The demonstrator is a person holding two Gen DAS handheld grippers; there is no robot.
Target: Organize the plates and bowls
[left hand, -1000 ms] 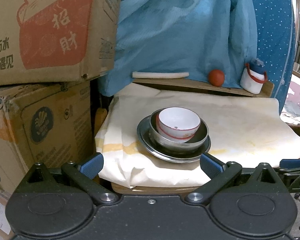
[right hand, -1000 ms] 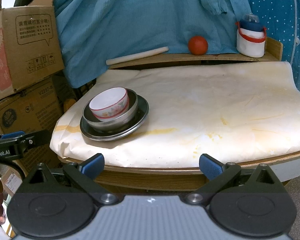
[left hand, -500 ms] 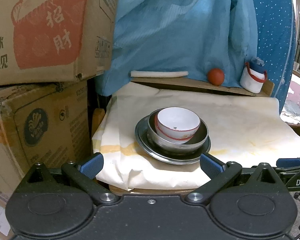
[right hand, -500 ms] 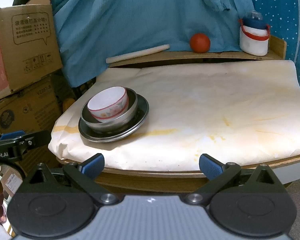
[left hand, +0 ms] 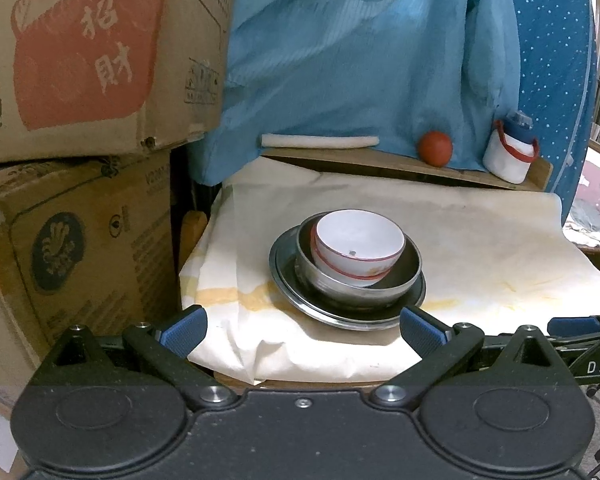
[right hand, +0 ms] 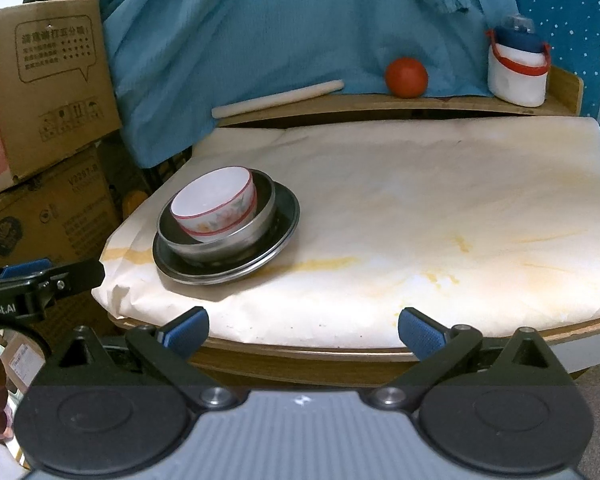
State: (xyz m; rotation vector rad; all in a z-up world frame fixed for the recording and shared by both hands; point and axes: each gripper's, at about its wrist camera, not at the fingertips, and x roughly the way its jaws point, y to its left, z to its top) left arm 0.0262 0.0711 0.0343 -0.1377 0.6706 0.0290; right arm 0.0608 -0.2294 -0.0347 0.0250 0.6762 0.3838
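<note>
Both grippers hovering wide open, holding nothing, off the table edge.
White bowl (left hand: 358,246) sitting tilted in steel bowl (left hand: 408,276) on steel plate (left hand: 288,288), ahead between left gripper (left hand: 302,330) jaws; ahead-left of right gripper (right hand: 303,330) jaws.

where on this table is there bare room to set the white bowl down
The paper-covered table is bare from the steel plate rightward to its far edge, and back to the shelf holding the red ball and the jug. The left front corner is crowded: white bowl, steel bowl and plate are stacked there.
</note>
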